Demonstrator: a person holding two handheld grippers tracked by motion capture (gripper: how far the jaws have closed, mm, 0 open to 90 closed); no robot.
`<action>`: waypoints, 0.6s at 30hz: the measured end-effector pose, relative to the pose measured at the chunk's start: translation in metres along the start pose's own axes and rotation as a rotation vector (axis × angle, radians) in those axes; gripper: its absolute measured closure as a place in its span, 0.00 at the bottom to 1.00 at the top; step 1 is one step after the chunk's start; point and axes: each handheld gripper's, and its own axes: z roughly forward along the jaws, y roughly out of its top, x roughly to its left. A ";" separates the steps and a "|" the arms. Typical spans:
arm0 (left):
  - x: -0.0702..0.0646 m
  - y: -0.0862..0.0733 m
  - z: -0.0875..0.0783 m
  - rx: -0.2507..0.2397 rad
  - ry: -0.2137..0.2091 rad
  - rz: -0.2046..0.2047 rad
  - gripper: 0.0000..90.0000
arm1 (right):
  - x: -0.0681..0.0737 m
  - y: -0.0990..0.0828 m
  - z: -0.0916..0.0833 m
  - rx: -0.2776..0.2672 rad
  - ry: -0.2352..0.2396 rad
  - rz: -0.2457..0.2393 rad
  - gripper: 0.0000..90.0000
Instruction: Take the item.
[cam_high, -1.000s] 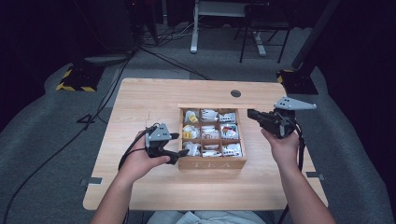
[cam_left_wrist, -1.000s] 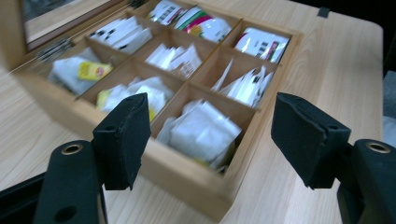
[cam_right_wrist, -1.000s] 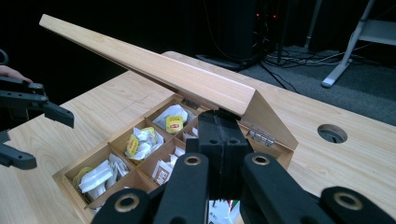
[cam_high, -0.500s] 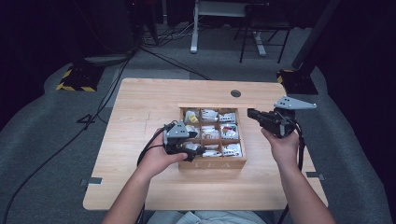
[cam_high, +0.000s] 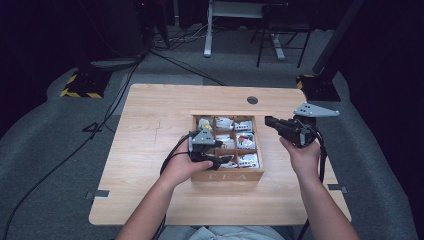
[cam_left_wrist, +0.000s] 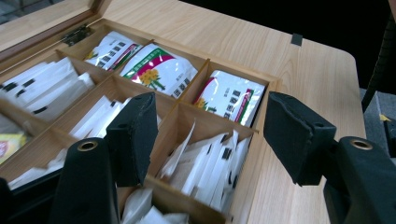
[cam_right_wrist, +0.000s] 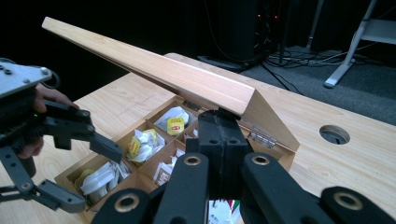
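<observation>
Two grippers at open wooden nine-compartment tea box (cam_high: 227, 176): left gripper (cam_high: 216, 161) above it, jaws apart, just narrowing, empty; right gripper (cam_high: 270, 121) beside it, jaws together.

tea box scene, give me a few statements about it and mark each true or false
1. The tea box has its lid raised. True.
2. The left claw grips a packet. False: its jaws have just been closing, but they stand apart over the compartments with nothing between them.
3. The right claw is wide open. False: its jaws are shut, beside the lid's edge.
4. The compartments hold tea packets. True.
5. The box sits on a wooden table. True.
</observation>
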 end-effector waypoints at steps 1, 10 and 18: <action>0.000 0.000 0.000 0.000 0.000 0.000 0.40 | 0.000 0.000 0.000 0.000 0.000 0.000 1.00; 0.006 0.003 0.018 0.033 -0.030 -0.028 0.52 | -0.001 0.000 0.000 0.001 0.003 0.000 1.00; 0.011 0.000 0.028 0.124 -0.020 -0.049 0.66 | -0.001 0.000 0.000 0.001 0.006 0.002 1.00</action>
